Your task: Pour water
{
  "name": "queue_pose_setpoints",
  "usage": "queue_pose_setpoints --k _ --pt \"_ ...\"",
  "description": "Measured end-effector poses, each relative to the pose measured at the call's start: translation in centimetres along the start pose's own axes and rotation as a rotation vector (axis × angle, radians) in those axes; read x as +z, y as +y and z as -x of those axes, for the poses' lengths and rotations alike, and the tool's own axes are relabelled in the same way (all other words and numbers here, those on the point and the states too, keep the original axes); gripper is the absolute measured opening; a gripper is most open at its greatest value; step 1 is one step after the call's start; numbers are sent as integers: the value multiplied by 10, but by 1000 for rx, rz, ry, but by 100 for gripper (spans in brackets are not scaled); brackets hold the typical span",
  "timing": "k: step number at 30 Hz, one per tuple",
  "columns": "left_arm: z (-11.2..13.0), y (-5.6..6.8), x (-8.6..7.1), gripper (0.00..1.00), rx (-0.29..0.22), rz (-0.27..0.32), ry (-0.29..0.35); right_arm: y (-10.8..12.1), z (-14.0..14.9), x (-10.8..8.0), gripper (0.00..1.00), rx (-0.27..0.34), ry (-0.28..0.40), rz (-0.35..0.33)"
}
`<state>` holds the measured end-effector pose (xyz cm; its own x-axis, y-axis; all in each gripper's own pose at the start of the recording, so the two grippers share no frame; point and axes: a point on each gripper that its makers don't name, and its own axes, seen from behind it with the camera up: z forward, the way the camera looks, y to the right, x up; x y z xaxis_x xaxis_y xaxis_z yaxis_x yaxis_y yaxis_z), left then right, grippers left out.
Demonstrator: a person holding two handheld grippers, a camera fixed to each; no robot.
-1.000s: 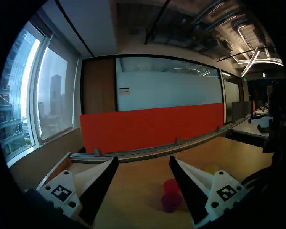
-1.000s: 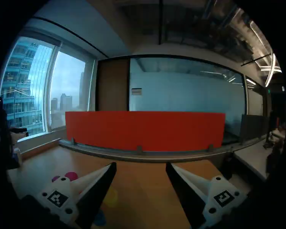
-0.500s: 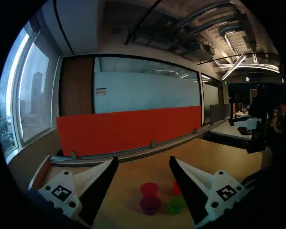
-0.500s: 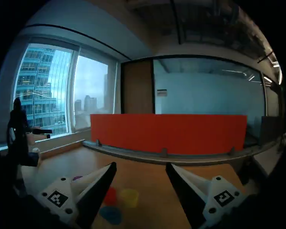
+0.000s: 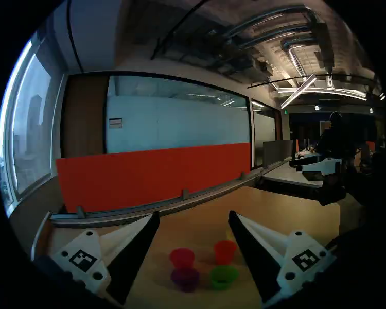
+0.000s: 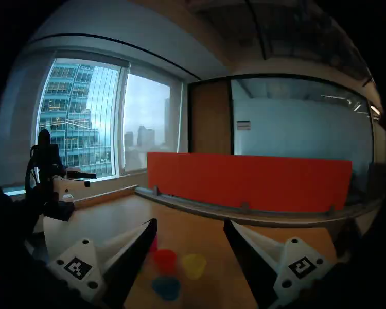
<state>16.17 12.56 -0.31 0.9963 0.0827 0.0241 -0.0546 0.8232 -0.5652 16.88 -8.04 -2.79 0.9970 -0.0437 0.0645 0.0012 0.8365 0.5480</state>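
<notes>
Looking along the left claw [image 5: 193, 213], we find its two fingers spread wide with nothing gripped between them. Past the tips, four small cups stand close together on the wooden desk [image 5: 291, 206]: a pink cup [image 5: 182, 256] and an orange cup [image 5: 225, 251] in the far row, a purple cup [image 5: 185, 278] and a green cup [image 5: 224, 276] in the near row. We cannot tell whether any of them holds water. An orange panel [image 5: 152, 177] runs along the far edge of the desk. The right claw [image 6: 189, 222] is likewise wide open and holds nothing. In the right gripper view a red cup [image 6: 165, 260], a yellow cup [image 6: 194, 265] and a blue cup [image 6: 166, 287] sit low between its fingers, the blue one nearest us. A tall window [image 6: 105, 123] lies to the left, and a dark stand [image 6: 49, 177] rests near the desk's left end.
</notes>
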Motion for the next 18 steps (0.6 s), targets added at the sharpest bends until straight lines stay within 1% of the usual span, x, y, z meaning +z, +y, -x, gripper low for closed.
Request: queue_pose_setpoints --k 3,12,18 --pt "3 3 1 100 -3 23 -11 -5 3 0 100 -15 -20 -19" --pt "13 17 0 100 11 94 -40 -22 21 -5 100 -69 -95 -82" --pt "26 23 2 100 18 133 -72 -26 29 -6 100 -91 -127 -96"
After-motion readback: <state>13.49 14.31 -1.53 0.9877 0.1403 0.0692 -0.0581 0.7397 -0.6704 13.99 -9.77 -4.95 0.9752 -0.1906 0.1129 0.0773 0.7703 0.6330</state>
